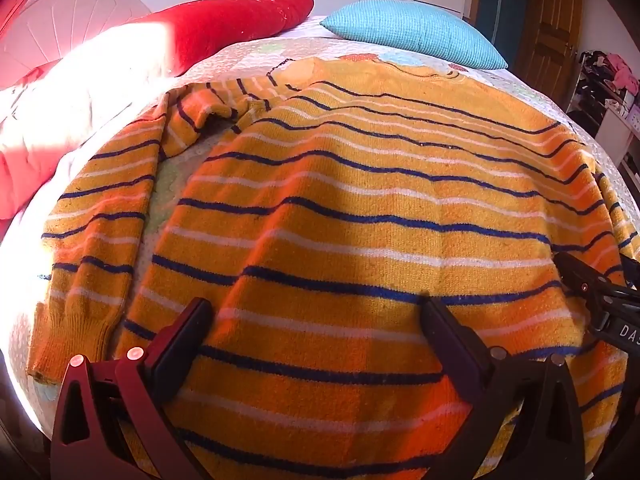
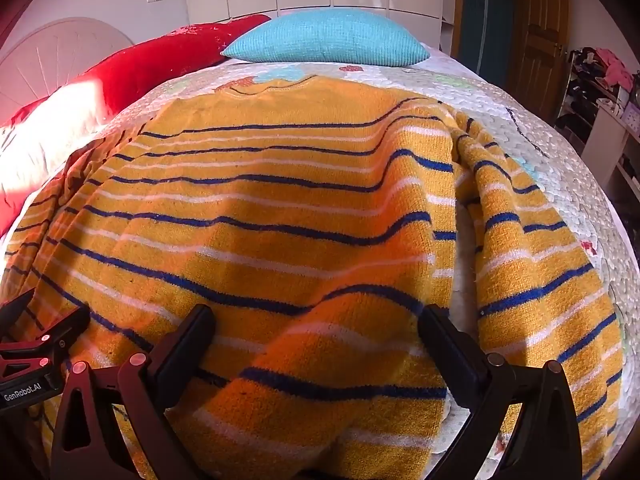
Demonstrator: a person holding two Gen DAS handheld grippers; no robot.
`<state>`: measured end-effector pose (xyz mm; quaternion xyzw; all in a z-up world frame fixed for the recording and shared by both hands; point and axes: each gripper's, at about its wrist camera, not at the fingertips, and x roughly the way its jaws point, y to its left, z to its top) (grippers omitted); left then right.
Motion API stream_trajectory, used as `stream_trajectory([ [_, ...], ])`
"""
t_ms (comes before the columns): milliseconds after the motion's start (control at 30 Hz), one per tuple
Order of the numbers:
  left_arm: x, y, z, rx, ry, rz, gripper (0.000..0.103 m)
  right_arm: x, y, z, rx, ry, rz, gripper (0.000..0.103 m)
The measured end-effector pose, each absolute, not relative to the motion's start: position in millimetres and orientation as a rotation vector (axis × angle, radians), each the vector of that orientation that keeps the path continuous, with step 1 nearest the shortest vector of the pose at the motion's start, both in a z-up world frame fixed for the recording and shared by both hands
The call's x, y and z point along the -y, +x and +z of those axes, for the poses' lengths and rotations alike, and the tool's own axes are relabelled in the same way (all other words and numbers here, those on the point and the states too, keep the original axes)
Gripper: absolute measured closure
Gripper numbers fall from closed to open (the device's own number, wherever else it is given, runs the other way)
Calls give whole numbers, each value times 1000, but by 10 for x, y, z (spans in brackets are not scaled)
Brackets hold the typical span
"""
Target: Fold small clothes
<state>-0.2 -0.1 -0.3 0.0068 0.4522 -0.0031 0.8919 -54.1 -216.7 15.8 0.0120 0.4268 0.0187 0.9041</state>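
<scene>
A small orange knit sweater [image 1: 340, 208] with blue and white stripes lies spread on the bed, collar at the far end; it also shows in the right wrist view [image 2: 272, 208]. Its left sleeve [image 1: 100, 232] lies alongside the body; its right sleeve [image 2: 532, 248] lies on the other side. My left gripper [image 1: 316, 316] is open, its fingers wide over the hem at the left part. My right gripper [image 2: 318, 320] is open over the hem's right part, where the cloth bulges up between the fingers. The right gripper's body [image 1: 604, 300] shows at the left view's right edge.
The bed has a white quilted cover [image 2: 540, 128]. A red pillow [image 1: 224, 24] and a turquoise pillow [image 1: 412, 32] lie at the far end. A white headboard [image 1: 68, 20] stands at left. A wooden door [image 2: 540, 40] and cluttered shelves [image 2: 600, 80] are at right.
</scene>
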Motion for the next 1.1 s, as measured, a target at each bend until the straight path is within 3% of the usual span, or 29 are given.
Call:
stream_trajectory([
  [567,62,-79,78,-928,44,28,0,2230,-565,162,-912,29,72,0],
  [767,-72,-429,394,-968,-102,-26,0,2466,-560,194,-961,198,200,0],
  [900,-244,-593,690,-939,-179,-87,0,2327,-632,198,-945,102,183,0],
  [1000,-389,-627,875,-926,-192,-93,0,2270,-719,392,-975,40,134,18],
  [1100,-577,-677,977,-925,-187,-66,0,2369,-974,682,-905,64,124,13],
])
